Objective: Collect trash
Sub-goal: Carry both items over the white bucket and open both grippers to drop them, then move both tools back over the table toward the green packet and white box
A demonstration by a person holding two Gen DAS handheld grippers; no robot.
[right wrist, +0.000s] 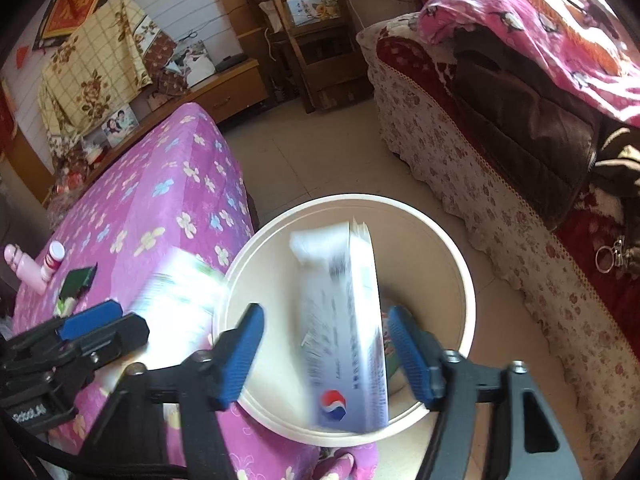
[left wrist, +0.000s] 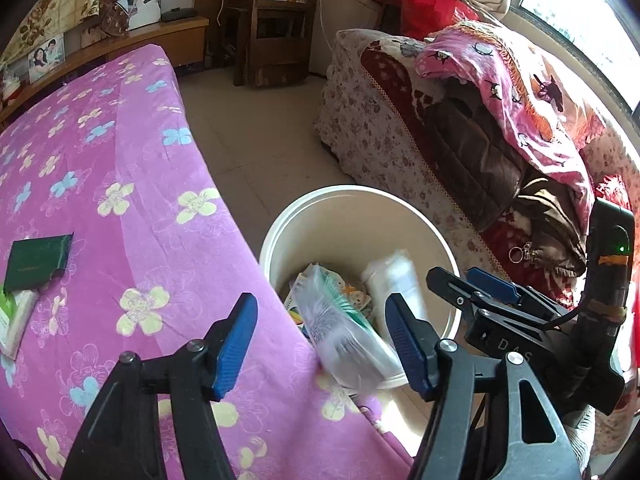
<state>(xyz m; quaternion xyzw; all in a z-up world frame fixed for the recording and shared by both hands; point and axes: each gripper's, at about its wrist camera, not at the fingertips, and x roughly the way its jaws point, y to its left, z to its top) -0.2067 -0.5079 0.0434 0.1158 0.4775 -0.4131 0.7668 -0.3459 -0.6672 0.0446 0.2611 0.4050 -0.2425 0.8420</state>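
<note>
Pink-purple bedspread [left wrist: 100, 168] strewn with yellow and pale blue flowers; cream-white bucket [left wrist: 280, 236]; blue pads [left wrist: 236, 340] on black gripper arms; dark green booklet [left wrist: 38, 258]; white packet [right wrist: 352, 340] with a red-and-blue round logo; rose-printed sofa cover [left wrist: 360, 120]

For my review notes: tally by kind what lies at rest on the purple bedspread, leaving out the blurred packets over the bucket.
Bottles: 2 (pink bottle, red-and-white bottle)
Dark green booklet: 1
White-and-green packet: 1
Total: 4
</note>
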